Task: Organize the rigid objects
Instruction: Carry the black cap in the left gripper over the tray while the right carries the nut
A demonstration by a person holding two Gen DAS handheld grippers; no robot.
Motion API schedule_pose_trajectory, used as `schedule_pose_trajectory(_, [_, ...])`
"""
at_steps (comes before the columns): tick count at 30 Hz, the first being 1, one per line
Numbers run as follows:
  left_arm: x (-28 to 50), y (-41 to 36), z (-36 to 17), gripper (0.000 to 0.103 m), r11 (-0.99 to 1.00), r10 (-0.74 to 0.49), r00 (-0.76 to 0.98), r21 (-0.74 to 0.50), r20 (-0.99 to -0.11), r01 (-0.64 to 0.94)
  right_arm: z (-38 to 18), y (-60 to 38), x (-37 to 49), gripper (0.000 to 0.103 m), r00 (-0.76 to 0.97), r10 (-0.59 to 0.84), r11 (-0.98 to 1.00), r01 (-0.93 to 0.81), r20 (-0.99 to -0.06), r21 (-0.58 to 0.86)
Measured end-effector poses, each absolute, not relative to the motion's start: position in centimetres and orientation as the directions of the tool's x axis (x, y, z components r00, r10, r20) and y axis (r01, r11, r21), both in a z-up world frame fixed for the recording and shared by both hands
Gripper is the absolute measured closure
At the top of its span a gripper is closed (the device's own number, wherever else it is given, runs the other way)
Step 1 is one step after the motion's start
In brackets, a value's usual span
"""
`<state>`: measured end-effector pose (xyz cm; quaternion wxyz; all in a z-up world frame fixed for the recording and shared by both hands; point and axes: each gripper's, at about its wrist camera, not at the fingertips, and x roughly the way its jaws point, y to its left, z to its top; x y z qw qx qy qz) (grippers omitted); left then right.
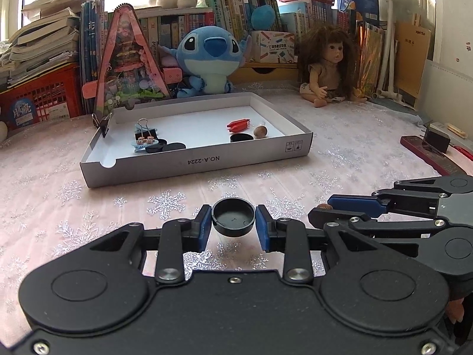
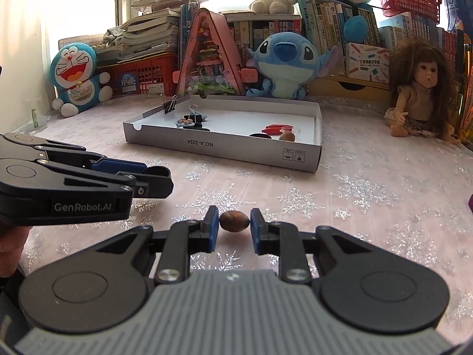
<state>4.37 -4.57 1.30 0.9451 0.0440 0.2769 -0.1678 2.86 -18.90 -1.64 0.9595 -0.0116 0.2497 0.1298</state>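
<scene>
My left gripper (image 1: 233, 220) is shut on a round black cap (image 1: 233, 218), held just above the snowflake tablecloth with its hollow side up. My right gripper (image 2: 235, 221) is shut on a brown oval nut (image 2: 234, 220), its blue pads pressing both ends. From the left wrist view the right gripper (image 1: 331, 207) comes in at the right edge; from the right wrist view the left gripper (image 2: 159, 179) comes in at the left. Beyond both lies a shallow grey box lid (image 1: 207, 162) holding binder clips (image 1: 145, 131), black caps (image 1: 241, 138), a red clip (image 1: 239, 124) and a wooden knob (image 1: 260, 131).
A Stitch plush (image 1: 208, 59), a pink triangular display house (image 1: 127, 62) and a doll (image 1: 328, 65) stand behind the box lid (image 2: 224, 145), before shelves of books. A Doraemon plush (image 2: 78, 80) sits far left. A dark red case with a black block (image 1: 434, 148) lies at the right.
</scene>
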Motion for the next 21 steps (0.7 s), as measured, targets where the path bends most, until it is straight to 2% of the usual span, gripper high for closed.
schedule_pose_trajectory(7, [6.0,-3.5,1.9,0.073,0.955,-0.278,0.794,-0.067,-0.541,0.289,-0.9,-18.8,4.2,0.076,0.848,0.227,0.971,-0.236,-0.479,0.042])
schedule_pose_trajectory(21, [8.2,-2.8,3.6,0.073,0.969,-0.239,0.832,-0.068,-0.5,0.237,0.7,-18.4,7.0,0.076,0.865,0.209,0.975,-0.222,-0.457,0.026])
